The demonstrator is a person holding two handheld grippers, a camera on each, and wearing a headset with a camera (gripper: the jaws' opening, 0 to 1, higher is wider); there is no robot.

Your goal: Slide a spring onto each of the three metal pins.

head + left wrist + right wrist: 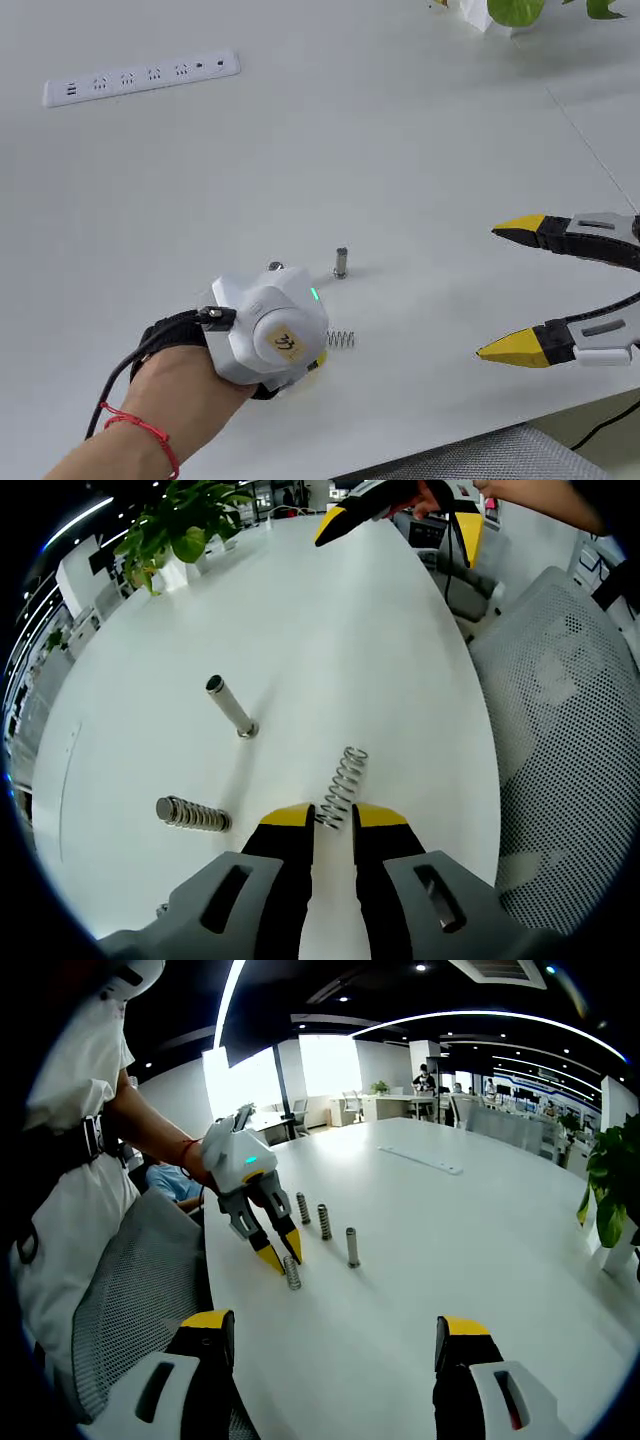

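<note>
A loose spring lies on the white table, its near end between the yellow tips of my left gripper, which is shut on it. In the left gripper view the spring points away from the narrow jaws of the left gripper. A bare metal pin stands just beyond; in the left gripper view this pin has a spring-covered pin to its left. The right gripper view shows two pins wearing springs and the bare pin. My right gripper hovers wide open to the right, holding nothing.
A white power strip lies at the far left of the table. A potted plant stands at the far right edge. A grey mesh chair sits by the table's near edge. Desks and people fill the room beyond.
</note>
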